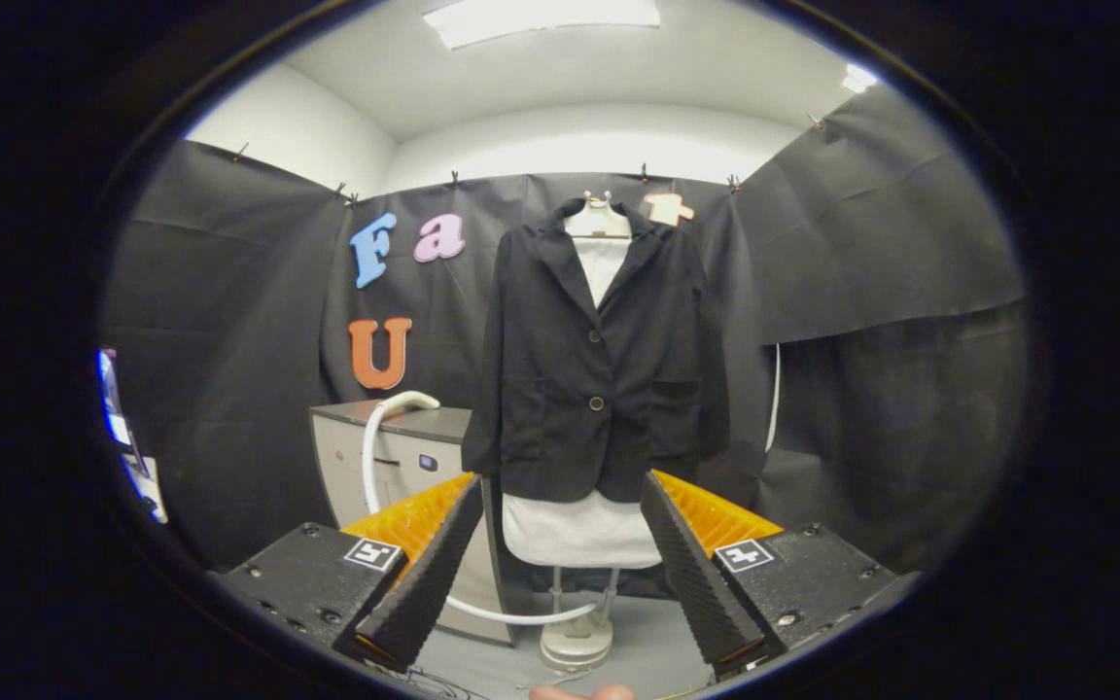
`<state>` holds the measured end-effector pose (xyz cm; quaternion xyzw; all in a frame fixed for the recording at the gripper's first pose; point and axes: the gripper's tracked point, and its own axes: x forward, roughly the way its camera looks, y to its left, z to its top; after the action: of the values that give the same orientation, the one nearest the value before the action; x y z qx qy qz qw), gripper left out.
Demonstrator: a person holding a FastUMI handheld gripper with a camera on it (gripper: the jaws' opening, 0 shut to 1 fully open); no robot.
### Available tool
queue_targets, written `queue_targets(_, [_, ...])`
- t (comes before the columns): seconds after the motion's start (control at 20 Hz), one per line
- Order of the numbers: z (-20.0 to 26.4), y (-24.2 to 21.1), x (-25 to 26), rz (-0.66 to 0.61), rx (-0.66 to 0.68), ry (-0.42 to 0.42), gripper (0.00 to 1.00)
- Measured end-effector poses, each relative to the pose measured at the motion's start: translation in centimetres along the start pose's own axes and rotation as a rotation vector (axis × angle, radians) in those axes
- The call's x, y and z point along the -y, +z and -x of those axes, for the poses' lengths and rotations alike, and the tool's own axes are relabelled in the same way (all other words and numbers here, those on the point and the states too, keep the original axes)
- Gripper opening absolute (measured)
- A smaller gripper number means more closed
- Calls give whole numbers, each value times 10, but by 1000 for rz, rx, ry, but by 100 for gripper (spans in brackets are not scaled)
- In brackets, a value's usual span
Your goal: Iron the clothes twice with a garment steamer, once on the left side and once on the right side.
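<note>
The dark jacket (599, 360) is the biggest thing here, hanging buttoned over a white garment (581, 530) on a mannequin stand (577, 637) in the middle of the booth, front facing the claw, presumably so both sides are open to the steam. It hangs well beyond the fingers and lines up with the gap between them.

Behind the jacket's sleeve stands a grey cabinet (395, 457). A white hose (372, 447) arches up at the cabinet's front and another length curves across the floor to the foot of the stand; I take it for the steamer's hose, though I cannot make out the steamer head itself.

Nearest to me is the claw (560, 583), its fingers spread wide with nothing between them but open air, aimed level at the hem. By my judgement the work has not begun: the steamer has yet to be picked up, and that calls for turning toward the hose first.

A fingertip (581, 692) peeks in just below the claw.
</note>
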<state>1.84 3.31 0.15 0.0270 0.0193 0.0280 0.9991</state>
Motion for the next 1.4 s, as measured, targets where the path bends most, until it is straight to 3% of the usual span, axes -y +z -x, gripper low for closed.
queue_targets(0.45, [-66,9,-112,-26,-25,23,100])
queue_targets(1.05, [-187,67,-302,-97,-148,264,100])
queue_targets(1.4, [-290,54,-371,-58,-331,365,100])
